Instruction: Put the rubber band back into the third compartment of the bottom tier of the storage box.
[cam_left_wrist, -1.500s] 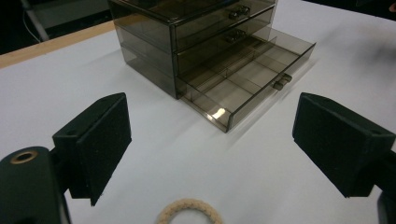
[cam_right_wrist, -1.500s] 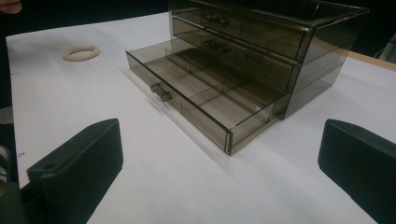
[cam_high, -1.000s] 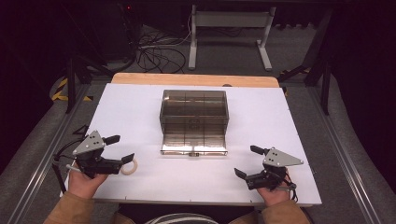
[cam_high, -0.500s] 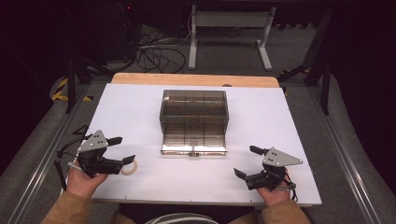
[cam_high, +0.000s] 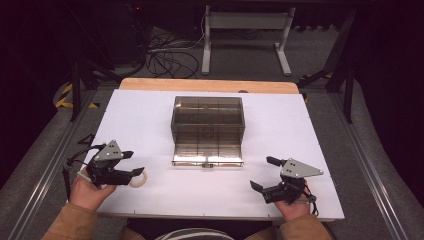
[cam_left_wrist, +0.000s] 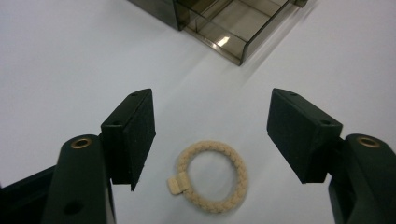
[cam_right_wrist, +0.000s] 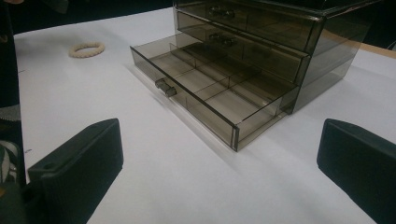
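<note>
Left gripper (cam_left_wrist: 210, 135) jaws apart and just been closing over the braided ring (cam_left_wrist: 211, 176) flat on the worktop (cam_high: 150, 125), pads not touching yet, so we centre it and pinch across the braid

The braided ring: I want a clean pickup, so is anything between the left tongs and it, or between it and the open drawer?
Nothing visible. The braided ring lies flat on the white table between the left tongs, whose jaws have just been closing without touching it. Bare table runs to the open bottom drawer.
</note>
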